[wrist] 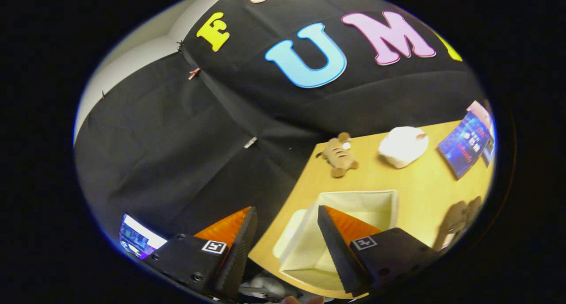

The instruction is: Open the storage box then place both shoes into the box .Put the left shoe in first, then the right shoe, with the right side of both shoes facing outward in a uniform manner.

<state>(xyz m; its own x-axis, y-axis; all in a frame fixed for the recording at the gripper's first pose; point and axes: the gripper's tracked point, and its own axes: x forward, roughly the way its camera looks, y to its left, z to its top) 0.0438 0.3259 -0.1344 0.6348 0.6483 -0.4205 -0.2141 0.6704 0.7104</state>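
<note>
A cream fabric storage box stands open on the wooden table, its inside bare as far as I can see. A pale flat piece, possibly its lid, lies against its side nearest the table edge. My gripper hangs tilted above the table edge, open with nothing between its fingers. One fingertip shows over the box, the other is off the table against the black cloth. A tan shape, which looks like a shoe, sits beyond the box on its far side. Low between the fingers a grey-white thing is mostly hidden.
A small striped plush animal and a white plush lie at the back of the table by the cloth wall. A blue booklet lies past them. A lit screen glows low beside the off-table finger.
</note>
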